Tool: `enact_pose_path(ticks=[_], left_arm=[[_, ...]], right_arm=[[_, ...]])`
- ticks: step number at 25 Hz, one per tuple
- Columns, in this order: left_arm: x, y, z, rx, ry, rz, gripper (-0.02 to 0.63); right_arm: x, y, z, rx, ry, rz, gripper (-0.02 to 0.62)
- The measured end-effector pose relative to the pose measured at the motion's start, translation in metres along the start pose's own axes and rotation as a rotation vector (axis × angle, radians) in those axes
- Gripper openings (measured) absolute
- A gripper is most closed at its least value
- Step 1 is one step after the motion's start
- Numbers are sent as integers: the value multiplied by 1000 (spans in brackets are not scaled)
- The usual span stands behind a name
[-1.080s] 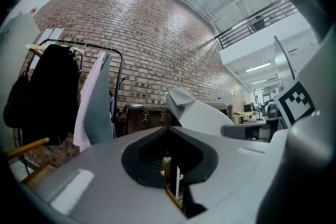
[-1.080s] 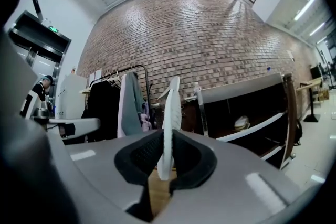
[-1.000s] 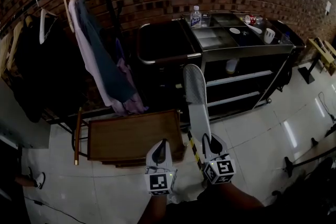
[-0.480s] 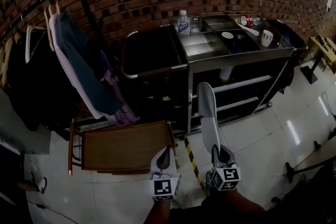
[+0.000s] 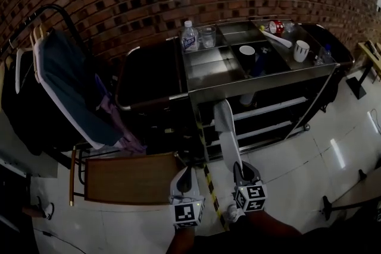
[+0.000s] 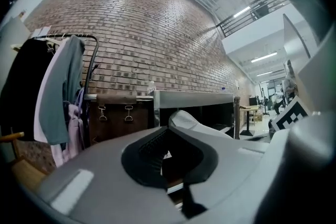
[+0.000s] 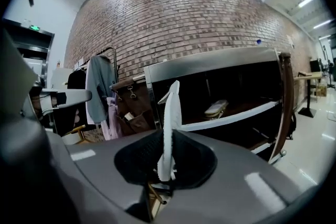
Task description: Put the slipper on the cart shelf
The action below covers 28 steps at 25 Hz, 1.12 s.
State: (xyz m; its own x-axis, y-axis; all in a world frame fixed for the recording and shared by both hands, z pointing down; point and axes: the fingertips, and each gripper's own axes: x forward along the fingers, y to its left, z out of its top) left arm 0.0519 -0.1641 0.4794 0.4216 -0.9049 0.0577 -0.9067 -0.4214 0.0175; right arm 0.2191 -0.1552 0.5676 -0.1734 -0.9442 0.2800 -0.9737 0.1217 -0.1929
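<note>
My right gripper [image 5: 241, 171] is shut on the heel end of a long pale slipper [image 5: 226, 131], which sticks out forward on edge toward the steel cart [image 5: 262, 77]. Its tip reaches the front of the cart's lower shelves [image 5: 275, 105]. In the right gripper view the slipper [image 7: 171, 118] stands upright between the pads of the right gripper [image 7: 167, 161], and a second pale slipper [image 7: 216, 108] lies on the cart's shelf [image 7: 231, 118]. My left gripper [image 5: 183, 180] hangs beside it, shut and holding nothing; the left gripper [image 6: 163, 157] faces the cart's left end.
The cart top carries a water bottle [image 5: 189, 37], a glass [image 5: 208, 37], a mug [image 5: 302, 50] and other small items. A dark bag [image 5: 149, 77] hangs at the cart's left end. A wooden chair [image 5: 131, 178] and a clothes rack [image 5: 62, 83] stand to the left. Striped tape [image 5: 209, 186] crosses the floor.
The view has closed in on the cart and swung right. The slipper in my right gripper has come up to the cart's lower shelves. Both grippers keep their state.
</note>
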Motion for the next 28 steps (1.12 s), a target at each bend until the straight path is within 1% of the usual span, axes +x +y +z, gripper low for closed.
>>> enact_pose_path(ticks=[6, 8, 11, 14, 17, 21, 26, 28], left_arm=[[35, -3, 10, 32, -23, 53, 15], [44, -2, 8, 42, -19, 69, 15], [55, 1, 13, 58, -17, 103, 15], [55, 5, 14, 59, -18, 139, 15], [57, 8, 14, 41, -5, 164, 15], [64, 7, 17, 36, -5, 177, 15], [68, 6, 25, 48, -4, 180, 15], [68, 8, 22, 50, 7, 186, 15]], right_arm=[[43, -25, 16, 27, 23, 48, 43], [56, -33, 21, 35, 27, 54, 43], [84, -41, 31, 36, 27, 70, 43], [108, -46, 39, 41, 33, 80, 43], [133, -49, 47, 29, 31, 86, 43], [172, -53, 53, 24, 51, 78, 43], [214, -50, 53, 61, 93, 63, 43], [229, -51, 52, 83, 107, 53, 43]])
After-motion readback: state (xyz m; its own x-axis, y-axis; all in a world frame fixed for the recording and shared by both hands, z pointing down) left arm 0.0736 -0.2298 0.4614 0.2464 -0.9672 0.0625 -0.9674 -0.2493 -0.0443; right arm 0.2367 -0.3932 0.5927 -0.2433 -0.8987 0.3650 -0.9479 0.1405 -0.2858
